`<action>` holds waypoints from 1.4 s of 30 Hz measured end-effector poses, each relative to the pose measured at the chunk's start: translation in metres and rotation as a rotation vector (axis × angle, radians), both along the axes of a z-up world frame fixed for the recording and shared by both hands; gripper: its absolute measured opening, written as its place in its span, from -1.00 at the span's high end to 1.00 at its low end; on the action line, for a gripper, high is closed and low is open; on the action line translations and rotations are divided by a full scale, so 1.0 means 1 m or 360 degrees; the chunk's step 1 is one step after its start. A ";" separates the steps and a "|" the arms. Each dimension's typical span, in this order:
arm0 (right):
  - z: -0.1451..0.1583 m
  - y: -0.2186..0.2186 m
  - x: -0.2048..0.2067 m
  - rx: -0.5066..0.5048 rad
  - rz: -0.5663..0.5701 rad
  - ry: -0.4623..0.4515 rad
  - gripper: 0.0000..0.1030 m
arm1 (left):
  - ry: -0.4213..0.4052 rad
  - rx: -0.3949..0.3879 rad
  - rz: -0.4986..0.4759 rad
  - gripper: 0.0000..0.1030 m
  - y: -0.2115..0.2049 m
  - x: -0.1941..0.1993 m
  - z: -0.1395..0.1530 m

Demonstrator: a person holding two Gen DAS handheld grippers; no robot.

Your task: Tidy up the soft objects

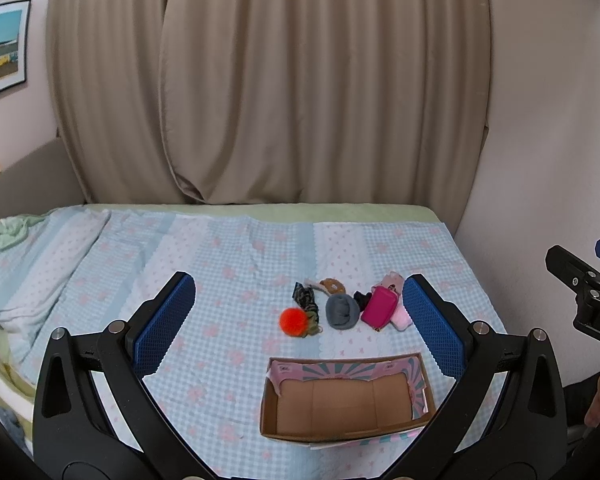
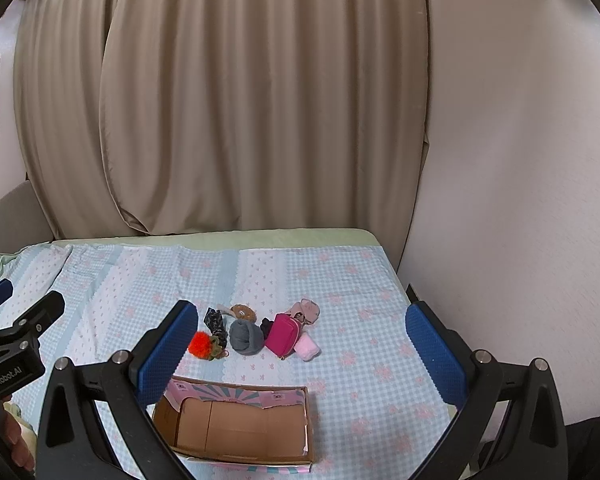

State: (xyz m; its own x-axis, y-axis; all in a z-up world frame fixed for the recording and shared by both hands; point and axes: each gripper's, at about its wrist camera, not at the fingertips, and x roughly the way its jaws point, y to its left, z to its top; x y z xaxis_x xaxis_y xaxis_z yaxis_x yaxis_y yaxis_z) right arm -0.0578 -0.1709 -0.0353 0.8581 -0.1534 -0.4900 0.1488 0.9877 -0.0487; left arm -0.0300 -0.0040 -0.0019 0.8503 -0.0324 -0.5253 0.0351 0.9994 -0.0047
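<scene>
Both claws hover above a bed (image 1: 227,256) with fingers spread wide and nothing between them: the left gripper (image 1: 300,322) and the right gripper (image 2: 300,348). On the checked blanket, a cardboard box (image 1: 346,430) sits open at 6 o'clock. Just beyond it, toward 12 o'clock, lies a touching cluster: orange pom-pom (image 1: 293,321), grey roll (image 1: 342,310), magenta pouch (image 1: 380,304).
</scene>
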 end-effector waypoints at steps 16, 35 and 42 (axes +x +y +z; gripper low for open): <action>-0.016 0.005 0.039 0.0058 0.0000 0.0086 -1.00 | 0.0135 -0.0029 -0.0092 -0.99 0.017 0.044 -0.024; -0.168 -0.021 0.195 0.0244 0.0070 0.0412 -1.00 | 0.0652 -0.0143 -0.0354 -0.99 0.052 0.228 -0.217; -0.235 -0.053 0.263 0.0266 0.0171 0.0600 -1.00 | 0.0806 -0.0094 -0.0449 -0.99 0.040 0.285 -0.302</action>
State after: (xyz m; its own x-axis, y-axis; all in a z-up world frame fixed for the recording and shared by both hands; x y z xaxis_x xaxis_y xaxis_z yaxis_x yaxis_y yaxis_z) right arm 0.2049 -0.2236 -0.2699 0.6209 0.0356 -0.7831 0.0469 0.9955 0.0824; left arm 0.2552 0.0359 -0.3037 0.4477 -0.2625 -0.8548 0.2788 0.9493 -0.1456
